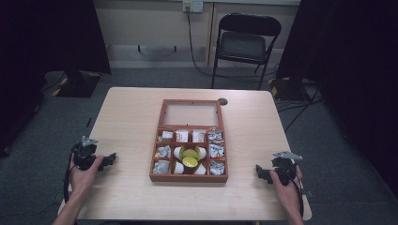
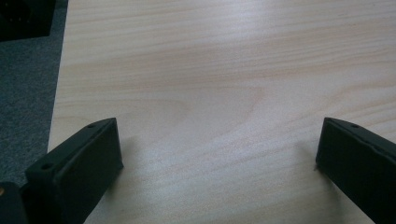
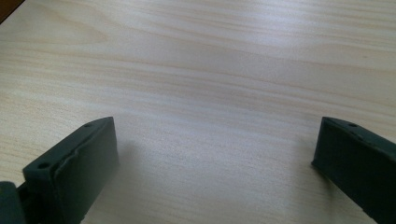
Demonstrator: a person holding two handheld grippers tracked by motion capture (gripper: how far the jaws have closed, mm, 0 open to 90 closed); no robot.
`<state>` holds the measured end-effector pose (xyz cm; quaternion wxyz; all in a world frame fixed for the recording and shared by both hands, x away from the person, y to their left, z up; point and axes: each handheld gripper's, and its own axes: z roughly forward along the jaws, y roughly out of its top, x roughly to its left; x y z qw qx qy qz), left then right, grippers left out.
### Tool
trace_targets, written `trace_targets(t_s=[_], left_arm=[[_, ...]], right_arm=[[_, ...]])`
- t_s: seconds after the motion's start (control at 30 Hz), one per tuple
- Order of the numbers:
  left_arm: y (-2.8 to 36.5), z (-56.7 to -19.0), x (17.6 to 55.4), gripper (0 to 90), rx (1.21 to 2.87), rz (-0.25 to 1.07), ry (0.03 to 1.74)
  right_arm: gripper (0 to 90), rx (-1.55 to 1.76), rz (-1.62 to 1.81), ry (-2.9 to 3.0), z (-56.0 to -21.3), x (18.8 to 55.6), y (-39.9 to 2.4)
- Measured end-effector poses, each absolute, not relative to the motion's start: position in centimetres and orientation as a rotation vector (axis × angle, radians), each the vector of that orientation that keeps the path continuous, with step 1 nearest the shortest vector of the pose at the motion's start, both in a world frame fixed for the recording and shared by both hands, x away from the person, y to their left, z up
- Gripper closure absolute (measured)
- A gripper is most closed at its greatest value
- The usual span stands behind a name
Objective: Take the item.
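The left gripper (image 1: pixel 109 160) and right gripper (image 1: pixel 261 171) are resting wide open and empty on the table (image 1: pixel 126 117), flanking the wooden compartment box (image 1: pixel 189 177).

A pale wooden counter (image 1: pixel 131 112) stands on grey carpet (image 1: pixel 155 77). Behind it a black folding chair (image 1: pixel 244 44) faces a beige wall (image 1: pixel 145 23), with dark curtains (image 1: pixel 47 37) at both sides.

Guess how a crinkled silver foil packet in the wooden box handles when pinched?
The crinkled silver foil packet looks thin and creased, so probably light and crushable. Its shiny skin may slip. It sits snug in a small compartment of the wooden box, likely awkward for wide jaws.
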<state>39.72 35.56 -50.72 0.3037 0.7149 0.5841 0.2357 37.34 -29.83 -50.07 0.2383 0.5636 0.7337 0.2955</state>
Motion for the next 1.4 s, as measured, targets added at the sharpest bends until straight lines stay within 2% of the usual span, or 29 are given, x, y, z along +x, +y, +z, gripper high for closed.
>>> trace_targets(t_s=[0.23,0.3,0.37,0.43,0.67,0.77,1.4], left_arm=[[35.6,-50.6,39.7,1.0,1.903,0.622,1.541],[35.7,-50.5,39.6,7.5,1.875,0.635,1.543],[35.9,-50.3,39.5,19.3,1.869,0.635,1.549],[35.9,-50.3,39.5,16.9,1.851,0.62,1.552],[35.2,-49.5,39.3,18.2,1.851,0.607,1.497],[34.5,-49.0,39.0,21.7,1.878,0.647,1.45],[31.4,-47.4,38.4,24.9,1.911,0.539,1.273]], right_arm=[[0.0,1.544,0.81,2.01,-50.1,37.3,-29.8],[0.0,1.544,0.81,2.009,-50.1,37.3,-29.8],[0.0,1.544,0.81,2.009,-50.1,37.3,-29.8],[0.0,1.544,0.81,2.01,-50.1,37.3,-29.8],[0.0,1.544,0.811,2.011,-50.1,37.4,-29.8],[0.0,1.543,0.81,2.011,-50.1,37.4,-29.8],[0.0,1.544,0.81,2.011,-50.1,37.4,-29.8]])
